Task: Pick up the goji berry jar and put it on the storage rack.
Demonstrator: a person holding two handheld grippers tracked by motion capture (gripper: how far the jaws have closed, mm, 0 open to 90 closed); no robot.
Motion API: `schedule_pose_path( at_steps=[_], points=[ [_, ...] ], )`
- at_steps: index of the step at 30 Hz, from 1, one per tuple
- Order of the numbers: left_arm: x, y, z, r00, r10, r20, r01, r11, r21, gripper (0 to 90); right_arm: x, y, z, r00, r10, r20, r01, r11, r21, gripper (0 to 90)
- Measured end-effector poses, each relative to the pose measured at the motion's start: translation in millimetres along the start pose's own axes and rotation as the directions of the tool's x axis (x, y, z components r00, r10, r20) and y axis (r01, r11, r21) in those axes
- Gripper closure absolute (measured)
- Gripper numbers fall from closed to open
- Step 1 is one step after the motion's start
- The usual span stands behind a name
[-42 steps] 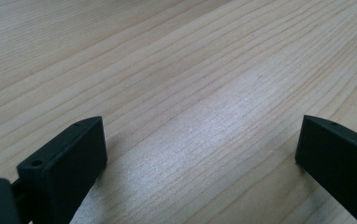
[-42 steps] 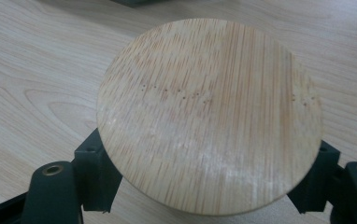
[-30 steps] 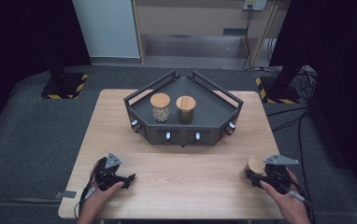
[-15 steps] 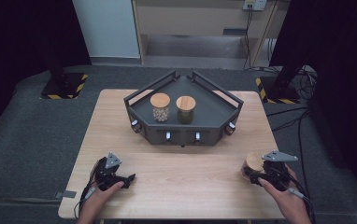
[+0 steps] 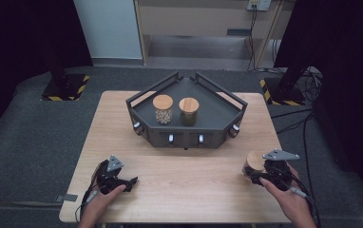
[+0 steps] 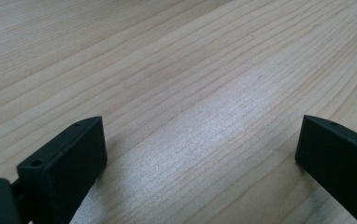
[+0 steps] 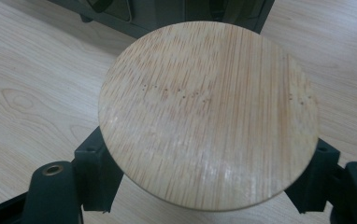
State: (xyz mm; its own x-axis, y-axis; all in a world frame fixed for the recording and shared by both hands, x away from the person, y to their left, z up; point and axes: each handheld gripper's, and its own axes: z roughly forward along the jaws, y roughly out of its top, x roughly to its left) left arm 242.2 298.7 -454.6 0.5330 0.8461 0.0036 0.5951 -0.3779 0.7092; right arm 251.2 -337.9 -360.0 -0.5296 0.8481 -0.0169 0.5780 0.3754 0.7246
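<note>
A jar with a round bamboo lid (image 7: 209,107) stands between the jaws of my right gripper (image 7: 204,175), which is shut on it just under the lid. In the high view this jar (image 5: 253,161) is at the table's front right, with the right gripper (image 5: 252,175) and the hand behind it. My left gripper (image 5: 129,183) rests at the front left. Its jaws stand wide apart in the left gripper view (image 6: 200,140), with only bare wood between them.
A dark grey wedge-shaped tray (image 5: 184,137) sits at the back middle of the wooden table (image 5: 194,190). It holds a jar of pale round pieces (image 5: 163,110) and a darker-filled jar (image 5: 188,112), both with bamboo lids. Black posts and cables stand on the floor beyond.
The right gripper and its jar have shifted slightly to the left and away from the front edge. The left gripper has stayed in place.
</note>
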Motion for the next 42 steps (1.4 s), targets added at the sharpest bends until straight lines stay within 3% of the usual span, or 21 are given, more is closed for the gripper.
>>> schedule_pose_path(
  at_steps=[42],
  points=[
    [0.1,0.0,0.0,1.0,0.0,0.001,0.0,1.0,0.0,0.7,11.9,59.9,-15.9,0.998,-0.063,0.004,0.063,0.998,0.005,26.3]
  ],
)
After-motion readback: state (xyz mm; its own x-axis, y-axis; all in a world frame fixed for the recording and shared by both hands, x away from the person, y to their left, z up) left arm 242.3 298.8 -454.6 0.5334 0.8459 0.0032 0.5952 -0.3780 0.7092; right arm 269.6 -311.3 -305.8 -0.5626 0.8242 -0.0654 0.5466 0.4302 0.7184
